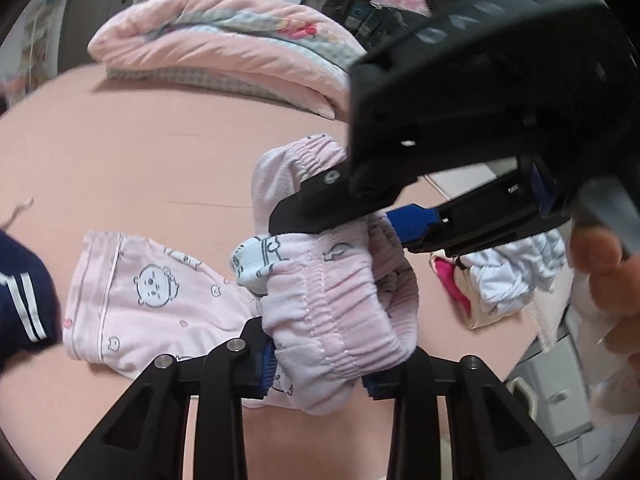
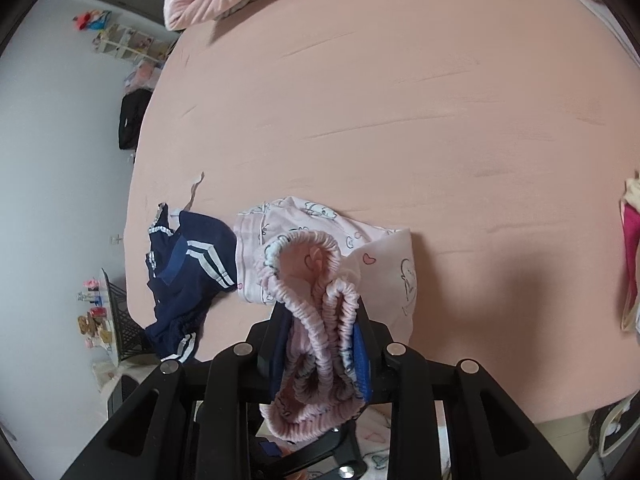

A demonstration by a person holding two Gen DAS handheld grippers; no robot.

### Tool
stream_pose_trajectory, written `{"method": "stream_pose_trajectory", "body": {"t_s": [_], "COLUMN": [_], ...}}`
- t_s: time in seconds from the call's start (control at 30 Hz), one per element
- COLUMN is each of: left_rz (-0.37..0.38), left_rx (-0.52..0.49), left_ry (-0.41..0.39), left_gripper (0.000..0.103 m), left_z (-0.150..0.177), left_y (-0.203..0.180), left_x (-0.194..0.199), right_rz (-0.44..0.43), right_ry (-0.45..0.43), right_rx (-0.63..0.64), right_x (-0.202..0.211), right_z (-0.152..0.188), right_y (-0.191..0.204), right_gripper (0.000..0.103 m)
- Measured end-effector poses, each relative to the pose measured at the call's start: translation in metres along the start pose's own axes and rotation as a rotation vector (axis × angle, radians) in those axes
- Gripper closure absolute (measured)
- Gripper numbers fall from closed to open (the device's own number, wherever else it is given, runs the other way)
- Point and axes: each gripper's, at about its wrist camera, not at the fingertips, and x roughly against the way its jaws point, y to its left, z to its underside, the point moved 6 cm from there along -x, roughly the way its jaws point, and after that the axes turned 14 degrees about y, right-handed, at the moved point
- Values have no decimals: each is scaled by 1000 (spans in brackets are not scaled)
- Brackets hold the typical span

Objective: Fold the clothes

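Note:
Pale pink pants (image 1: 152,292) with a bear print lie partly on the pink bed (image 1: 140,152), one leg flat to the left. Their gathered elastic waistband (image 1: 332,312) is lifted and bunched. My left gripper (image 1: 320,360) is shut on the near part of that waistband. My right gripper (image 1: 348,224) comes in from the upper right and is shut on the far part. In the right wrist view the waistband (image 2: 316,248) loops up out of the right gripper (image 2: 320,320), with the pants (image 2: 384,264) on the sheet behind.
A navy garment (image 2: 192,272) with white stripes lies left of the pants, near the bed's left edge. A folded pink quilt (image 1: 224,40) sits at the back. White and magenta clothes (image 1: 500,276) lie at the right. A hand (image 1: 608,272) holds the right gripper.

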Motion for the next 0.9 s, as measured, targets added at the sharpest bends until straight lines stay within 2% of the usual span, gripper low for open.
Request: {"method": "stream_pose_trajectory", "body": {"t_s": [0.07,0.13,0.23,0.43,0.57,0.77,0.9], "left_rz": [22,57,89,151,198,228,257], "left_rx": [41,100,161,224,255,234,228], "left_ry": [-2,0,-2,-22,-25,-19,1], "left_gripper": [78,79,79,79,79,79,79], "left_z": [-6,-7,-8,-5,-4,-12,-15], "left_y": [14,26,43,64,72,79,85], "left_x": [0,1,4,18,23,23,23], "right_rz": [-16,-37,-61,-89,-131,-322,-452], "right_ry": [-6,-18,-39,-100,-129,-141,-240], "right_rx": [26,43,47,-34,-129,-314,-376], "right_x": [0,3,11,19,2,-45,-61], "right_z": [0,0,2,12,23,36,41], "right_y": [5,8,7,-22,-54,-95,-105], "right_gripper": [63,49,42,40,40,40,39]}}
